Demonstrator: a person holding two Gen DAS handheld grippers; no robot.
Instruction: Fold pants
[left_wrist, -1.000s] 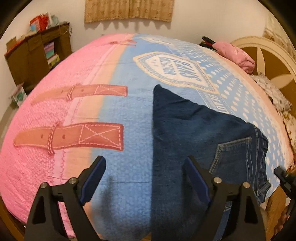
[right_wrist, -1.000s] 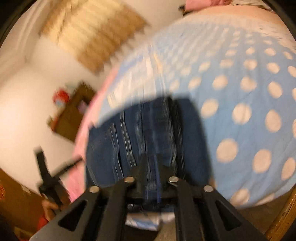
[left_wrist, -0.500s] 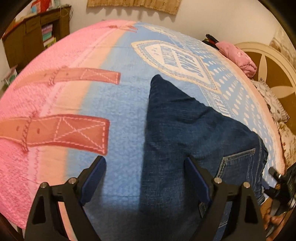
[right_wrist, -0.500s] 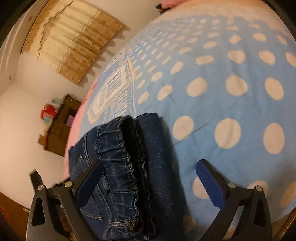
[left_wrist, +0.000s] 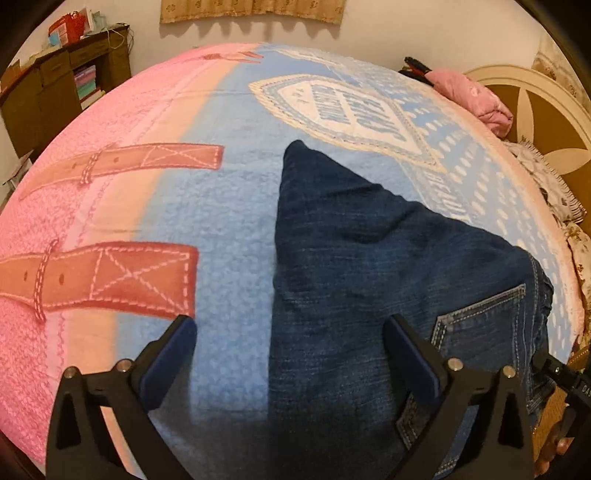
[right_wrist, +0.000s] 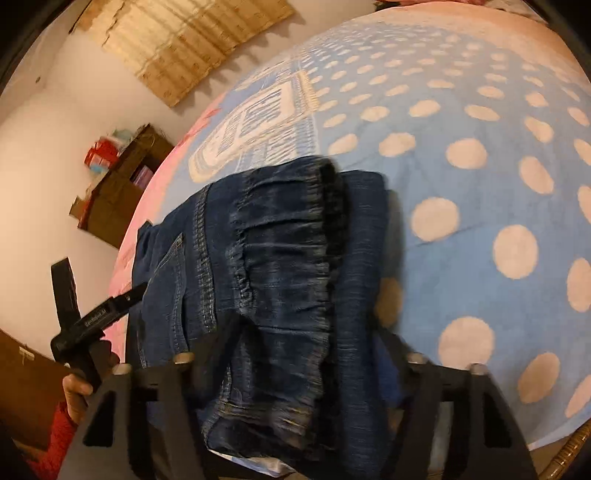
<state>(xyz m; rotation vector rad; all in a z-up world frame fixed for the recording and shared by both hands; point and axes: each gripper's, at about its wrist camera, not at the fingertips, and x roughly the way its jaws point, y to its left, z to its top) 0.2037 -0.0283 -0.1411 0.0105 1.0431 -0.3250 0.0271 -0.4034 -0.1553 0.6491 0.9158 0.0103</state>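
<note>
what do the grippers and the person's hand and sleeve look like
Left gripper: matte black triangular cut-out arms, silver pivot bolts, blue fingers. Right gripper has the same black frame, motion-blurred. Bare hand, red sleeve. White lettering on the black handle, unreadable.

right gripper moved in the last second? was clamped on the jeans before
Yes. The right gripper has let go and opened, jaws straddling the jeans' waistband. Against the dotted blanket, the jeans now lie flat instead of hanging pinched.
</note>
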